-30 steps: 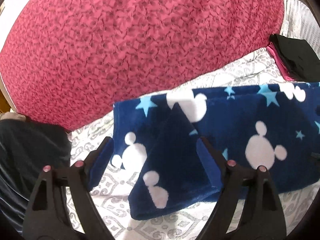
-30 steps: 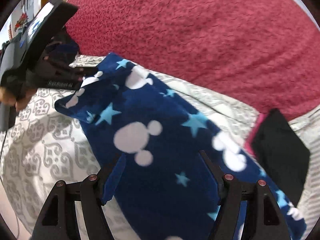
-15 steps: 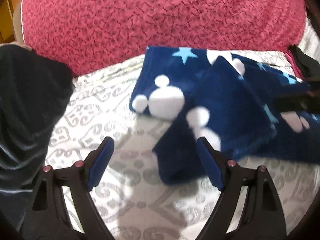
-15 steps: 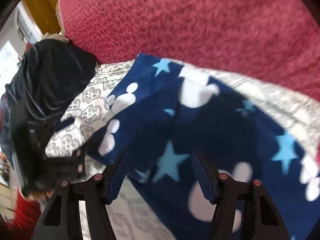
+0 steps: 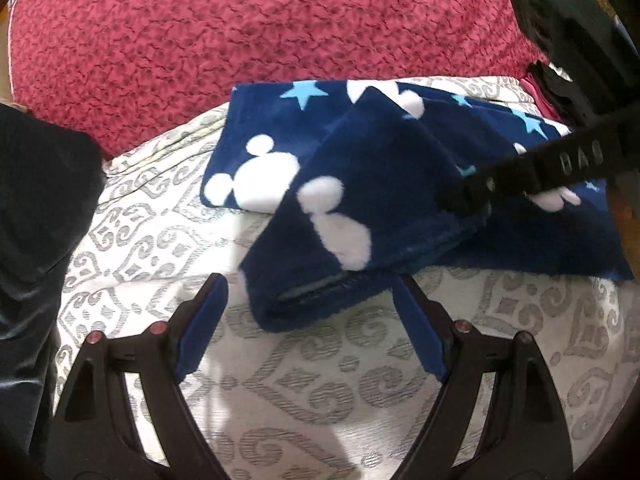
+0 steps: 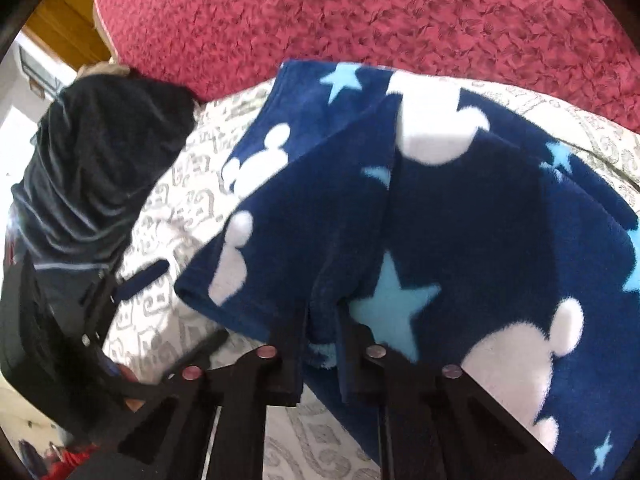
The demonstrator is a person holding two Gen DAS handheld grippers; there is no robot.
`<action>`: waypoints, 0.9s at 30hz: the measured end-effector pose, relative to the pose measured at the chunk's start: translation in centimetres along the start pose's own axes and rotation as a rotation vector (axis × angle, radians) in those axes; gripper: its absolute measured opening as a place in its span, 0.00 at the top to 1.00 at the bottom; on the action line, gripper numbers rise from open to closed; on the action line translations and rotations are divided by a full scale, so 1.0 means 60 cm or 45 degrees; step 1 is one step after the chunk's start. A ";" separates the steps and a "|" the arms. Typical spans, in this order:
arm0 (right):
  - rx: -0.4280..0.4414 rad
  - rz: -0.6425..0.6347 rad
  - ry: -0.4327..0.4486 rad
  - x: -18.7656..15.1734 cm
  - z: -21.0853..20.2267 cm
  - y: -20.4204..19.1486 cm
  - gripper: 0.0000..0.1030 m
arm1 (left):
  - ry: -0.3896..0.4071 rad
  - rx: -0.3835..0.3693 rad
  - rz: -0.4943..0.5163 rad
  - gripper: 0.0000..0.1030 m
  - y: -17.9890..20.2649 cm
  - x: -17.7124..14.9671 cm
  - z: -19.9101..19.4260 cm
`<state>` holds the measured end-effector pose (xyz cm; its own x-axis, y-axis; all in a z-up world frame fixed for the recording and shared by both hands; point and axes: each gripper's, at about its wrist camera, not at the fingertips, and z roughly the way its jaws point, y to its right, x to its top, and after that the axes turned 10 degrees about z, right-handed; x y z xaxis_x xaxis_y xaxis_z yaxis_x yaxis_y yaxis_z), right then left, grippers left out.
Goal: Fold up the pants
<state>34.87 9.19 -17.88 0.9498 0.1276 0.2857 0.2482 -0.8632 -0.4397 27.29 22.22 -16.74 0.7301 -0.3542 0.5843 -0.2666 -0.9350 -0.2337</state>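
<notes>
Now, pants (image 5: 384, 184): navy fleece with white mouse heads and blue stars, partly folded on the patterned grey-white bedspread (image 5: 320, 392), in front of a red blanket (image 5: 260, 28).
Right gripper (image 6: 322, 322): jaws have just closed, pinching a raised fold of the fleece.
Left gripper (image 5: 308, 304): jaws wide apart, nothing between the pads, straddling the nearest hem.

The right gripper's (image 5: 460, 200) black body crosses over the navy fleece pants (image 5: 380, 184), hiding part of their right half; its fingertips sink out of sight into the fabric. In the right wrist view the pants run off the right and bottom edges. The dark garment (image 6: 100, 184) left of the pants is cut off
</notes>
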 end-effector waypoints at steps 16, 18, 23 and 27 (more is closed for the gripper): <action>0.118 -0.007 0.346 0.169 -0.093 -0.089 0.93 | 0.118 0.093 -0.196 0.90 -0.100 0.121 0.005; 0.145 -0.004 0.373 0.212 -0.085 -0.108 0.93 | 0.118 0.145 -0.244 0.89 -0.129 0.140 0.021; 0.067 -0.033 0.405 0.305 -0.006 -0.151 0.92 | -0.039 0.199 -0.364 0.89 -0.177 0.134 0.114; -0.048 -0.047 0.335 0.328 0.052 -0.145 0.82 | -0.123 0.201 -0.480 0.89 -0.199 0.072 0.168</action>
<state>52.01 20.72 -11.06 0.8568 0.0321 0.5147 0.2698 -0.8785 -0.3944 40.00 32.01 -19.26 0.8156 0.0222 0.5782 0.1249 -0.9825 -0.1385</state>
